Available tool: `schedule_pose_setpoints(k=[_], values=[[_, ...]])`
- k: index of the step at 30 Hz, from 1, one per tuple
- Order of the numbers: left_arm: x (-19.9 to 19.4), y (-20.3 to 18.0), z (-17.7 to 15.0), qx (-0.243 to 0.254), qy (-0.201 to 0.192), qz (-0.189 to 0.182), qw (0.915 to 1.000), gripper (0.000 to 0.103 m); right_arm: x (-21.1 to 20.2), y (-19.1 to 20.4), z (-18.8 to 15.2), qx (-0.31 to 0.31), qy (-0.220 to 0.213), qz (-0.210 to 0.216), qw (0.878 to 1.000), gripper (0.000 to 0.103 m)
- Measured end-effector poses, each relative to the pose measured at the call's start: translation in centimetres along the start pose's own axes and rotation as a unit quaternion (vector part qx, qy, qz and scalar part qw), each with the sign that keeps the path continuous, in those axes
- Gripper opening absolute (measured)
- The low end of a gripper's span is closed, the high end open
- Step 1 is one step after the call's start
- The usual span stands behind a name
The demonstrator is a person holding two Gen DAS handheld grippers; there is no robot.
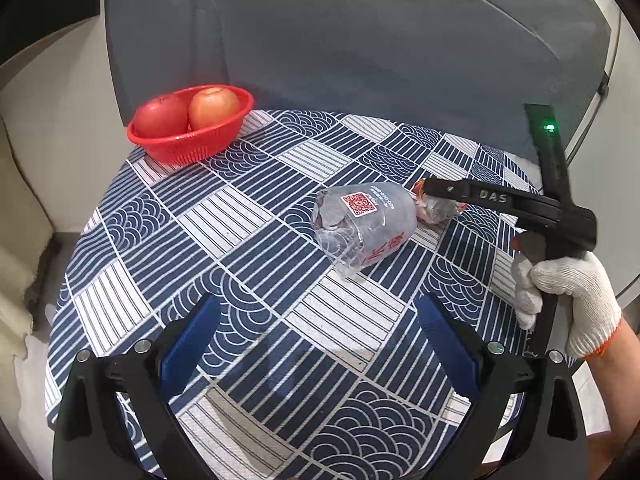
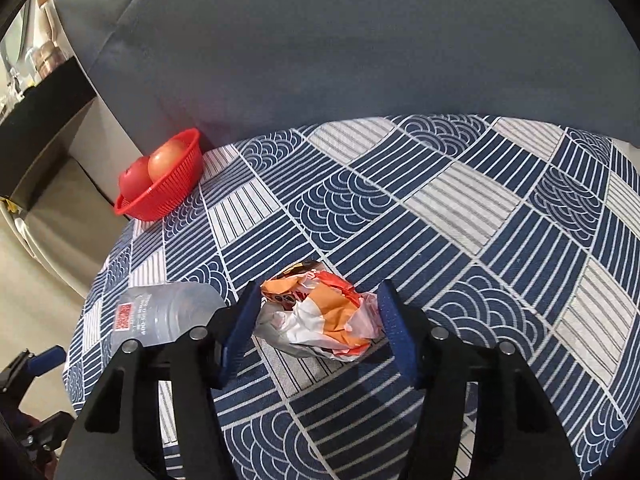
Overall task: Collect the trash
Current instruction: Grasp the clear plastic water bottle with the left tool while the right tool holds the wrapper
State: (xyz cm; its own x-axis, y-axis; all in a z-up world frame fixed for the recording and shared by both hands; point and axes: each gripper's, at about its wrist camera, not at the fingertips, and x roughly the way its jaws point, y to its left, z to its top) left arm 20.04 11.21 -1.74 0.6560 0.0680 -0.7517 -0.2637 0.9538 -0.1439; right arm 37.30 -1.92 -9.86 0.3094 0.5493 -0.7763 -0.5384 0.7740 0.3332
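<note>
Left wrist — "DAS" on right tool (image 1: 430, 196)

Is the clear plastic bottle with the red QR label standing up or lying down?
Lying down. The clear plastic bottle rests on its side on the blue patterned tablecloth, crushed, label facing up.

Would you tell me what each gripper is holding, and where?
Left gripper: nothing. Right gripper: its jaws flank the crumpled wrapper; contact cannot be told.

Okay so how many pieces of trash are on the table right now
2: a crushed clear plastic bottle mid-table, and a crumpled orange wrapper beside it, between the open right gripper's fingers. None seems hidden.
</note>
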Motion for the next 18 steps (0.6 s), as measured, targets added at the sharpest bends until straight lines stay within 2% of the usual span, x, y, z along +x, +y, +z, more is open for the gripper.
schedule_pose_setpoints(k=[5,14,18], values=[[0.7,-0.5,0.9,-0.005,-0.008,0.003,0.9999,0.096,-2.4,-0.7,-0.1,0.003,-0.016,0.010,1.000,0.055],[3.6,-2.8,2.8,-0.016,0.005,0.001,0.9999,0.096,-6.7,-2.7,-1.2,0.012,-0.036,0.026,0.999,0.055],[5.0,-4.4,3.5,-0.009,0.011,0.020,0.9997,0.096,-7.8,-3.5,-2.0,0.006,-0.037,0.022,0.999,0.055]])
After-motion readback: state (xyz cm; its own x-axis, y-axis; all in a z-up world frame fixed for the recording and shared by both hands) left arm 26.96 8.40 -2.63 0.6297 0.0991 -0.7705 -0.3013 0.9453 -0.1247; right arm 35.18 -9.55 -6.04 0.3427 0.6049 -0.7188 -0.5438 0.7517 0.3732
